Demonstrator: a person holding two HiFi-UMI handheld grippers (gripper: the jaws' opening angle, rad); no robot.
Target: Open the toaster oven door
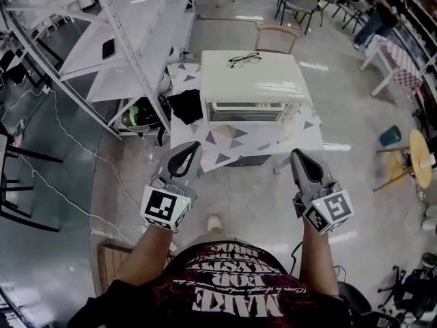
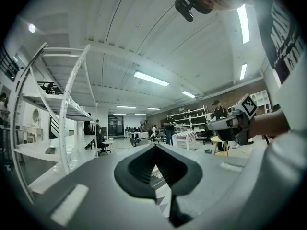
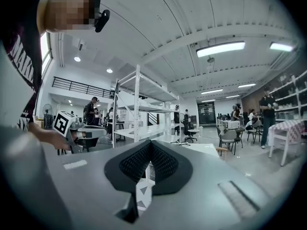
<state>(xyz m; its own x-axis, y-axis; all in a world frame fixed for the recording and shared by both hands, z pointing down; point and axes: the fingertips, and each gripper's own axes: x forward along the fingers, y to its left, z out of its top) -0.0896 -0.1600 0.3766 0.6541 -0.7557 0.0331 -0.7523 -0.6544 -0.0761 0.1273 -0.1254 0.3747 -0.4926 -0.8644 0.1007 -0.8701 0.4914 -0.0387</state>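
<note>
The white toaster oven point(image 1: 249, 87) stands on a small table under a cloth with a triangle pattern point(image 1: 232, 142), its glass door point(image 1: 247, 111) shut and facing me. A pair of black glasses point(image 1: 244, 59) lies on its top. Both grippers hang in the air in front of the table, short of the oven and touching nothing. My left gripper point(image 1: 191, 147) point(image 2: 154, 150) is shut with nothing in it, tips pointing at the table's left front. My right gripper point(image 1: 296, 154) point(image 3: 151, 145) is shut and empty too, near the table's right front corner.
A tall white shelving rack point(image 1: 136, 39) stands left of the table, with a green helmet point(image 1: 136, 115) and dark bags under it. A chair point(image 1: 276, 36) stands behind the table. A wooden stool point(image 1: 413, 152) and a blue bin point(image 1: 390, 135) are to the right. Cables point(image 1: 68, 156) trail over the floor.
</note>
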